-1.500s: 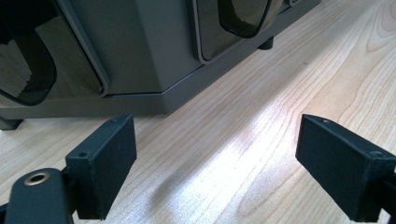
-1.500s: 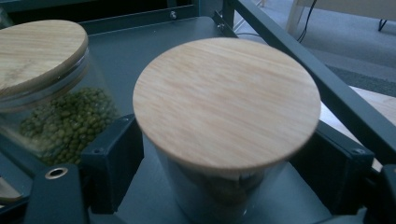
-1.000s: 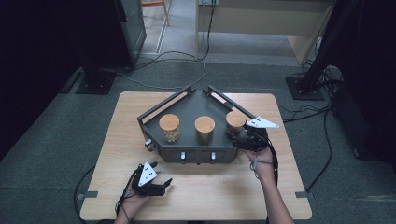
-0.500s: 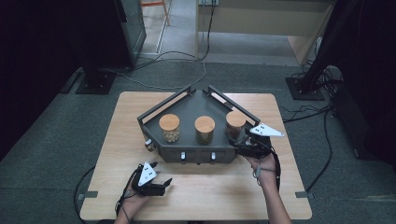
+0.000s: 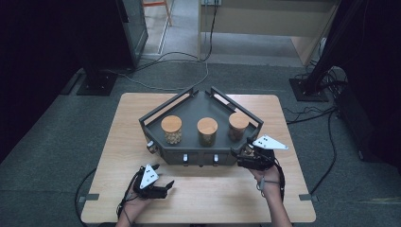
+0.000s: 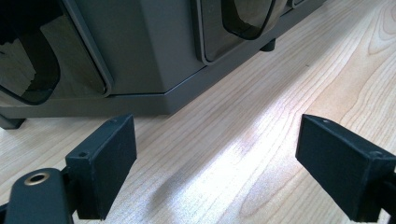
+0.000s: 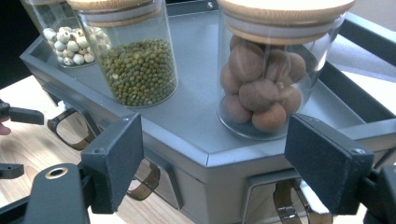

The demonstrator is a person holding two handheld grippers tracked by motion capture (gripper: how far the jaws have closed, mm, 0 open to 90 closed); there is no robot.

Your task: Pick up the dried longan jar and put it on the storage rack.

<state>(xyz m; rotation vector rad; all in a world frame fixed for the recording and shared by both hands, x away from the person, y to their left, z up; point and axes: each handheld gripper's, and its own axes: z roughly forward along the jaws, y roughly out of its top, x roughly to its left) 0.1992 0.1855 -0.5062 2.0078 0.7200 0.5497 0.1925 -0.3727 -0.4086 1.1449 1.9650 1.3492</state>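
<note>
right gripper (image 7: 212, 158) jaws spread wide, empty, at the grey rack's (image 5: 198, 106) near-right corner facing the jar of brown balls (image 7: 261, 86) on its top; going in low risks clipping the rim and toppling the jar

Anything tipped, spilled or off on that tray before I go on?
Nothing stands out. All three jars stand upright with lids on atop the grey tray, and no contents lie loose. The right gripper is open at the tray's corner; the left gripper is open over bare table.
</note>
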